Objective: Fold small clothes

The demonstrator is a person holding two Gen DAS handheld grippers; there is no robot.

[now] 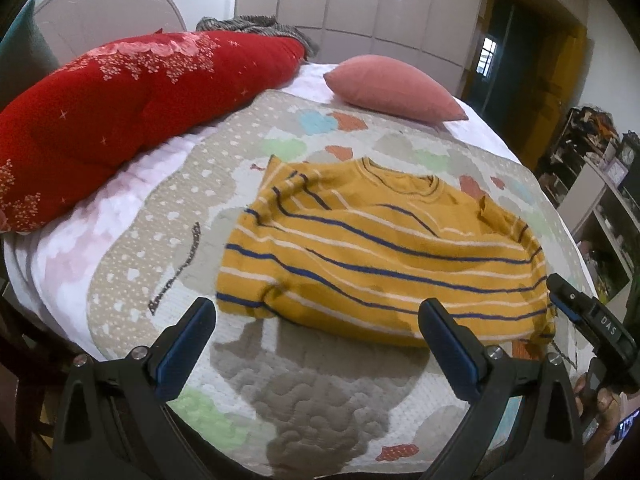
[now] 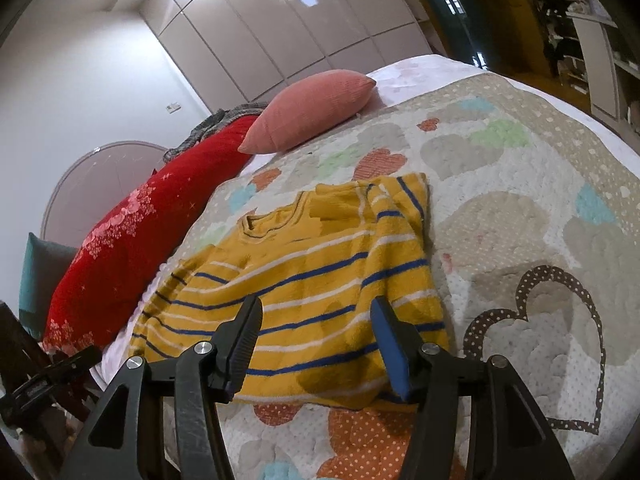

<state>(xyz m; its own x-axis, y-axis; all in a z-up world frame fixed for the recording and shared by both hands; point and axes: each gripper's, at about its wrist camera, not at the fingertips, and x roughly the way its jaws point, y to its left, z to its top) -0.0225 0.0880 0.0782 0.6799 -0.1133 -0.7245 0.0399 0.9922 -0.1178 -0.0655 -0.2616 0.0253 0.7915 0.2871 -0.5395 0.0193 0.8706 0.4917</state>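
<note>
Holding your left gripper [image 1: 316, 344] low over the quilt [image 1: 320, 396], you have its two fingers spread wide apart with nothing between them. Your right gripper [image 2: 316, 340] has its fingers apart too, and they hang over the near hem of the sweater [image 2: 304, 280], not pinching it.

The sweater [image 1: 380, 256] is yellow with blue and white stripes. It lies flat on the quilt, neck hole at the far side, hem toward you. Both sleeves are tucked in over the body. Its near edge sits just past your left fingers. In the left view your right gripper [image 1: 580, 312] shows at the sweater's right corner.

You have bare quilt in front of the hem and a lot more on the sweater's right side, where a big dotted heart [image 2: 536, 344] is sewn.

On the left, a long red pillow [image 1: 120, 120] lies near the sweater. A pink pillow [image 2: 308, 108] sits well beyond the neck.

Farther back stand a round headboard [image 1: 104, 8], a shiny wardrobe [image 2: 280, 24], a dark doorway [image 1: 500, 52] and shelves [image 1: 592, 168] full of stuff.
</note>
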